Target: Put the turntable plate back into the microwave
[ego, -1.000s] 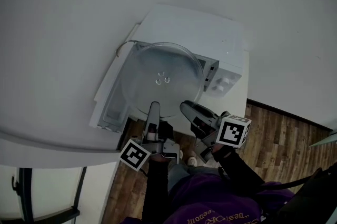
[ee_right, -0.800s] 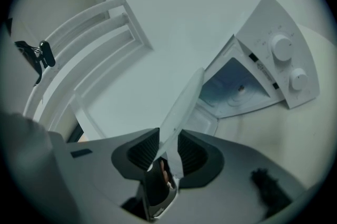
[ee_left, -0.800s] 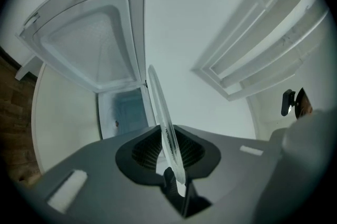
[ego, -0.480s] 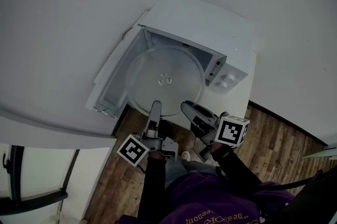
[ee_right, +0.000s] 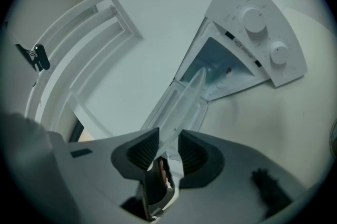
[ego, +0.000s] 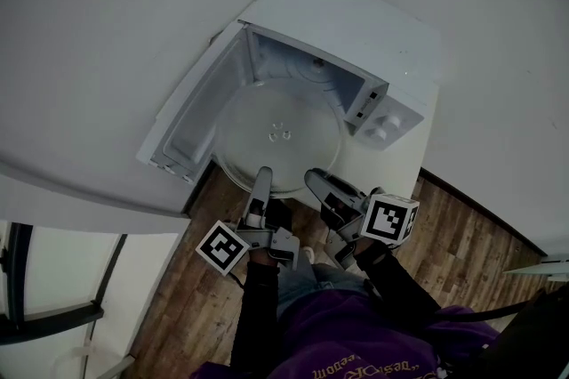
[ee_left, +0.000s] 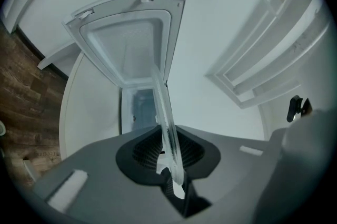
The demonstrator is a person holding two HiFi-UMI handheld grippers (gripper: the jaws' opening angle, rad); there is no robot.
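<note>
**Asker:** What is each hand doing, nearest first?

**Me:** My left gripper [ego: 260, 183] is pinched on the near rim of the turntable plate [ego: 280, 137]. My right gripper [ego: 316, 181] is clamped on the same rim just to its right. Its jaws stand wider, but the glass sits between the pads. With two grips side by side on the near edge, the disc is kept from tipping and its far side is free to go in first.

**Asker:** What is the plate like?

**Me:** It is clear glass, round and smooth, with a raised lip and small lugs at the centre. It looks slick, so I trust the ribbed pads more than a light touch.

**Asker:** Where is it now?

**Me:** It lies across the mouth of the microwave [ego: 356, 21]. By my reckoning the far part is inside the cavity, and the near rim juts out over the wooden floor [ego: 462, 235].

**Asker:** And beyond the plate?

**Me:** The microwave is a white, boxy shell on a white counter [ego: 404, 181]. Its door [ego: 182, 124] is swung wide to the left, which leaves the way in open. The panel with two round dials [ego: 382, 130] is on the right, and the pale back wall of the cavity is farthest off.
</note>
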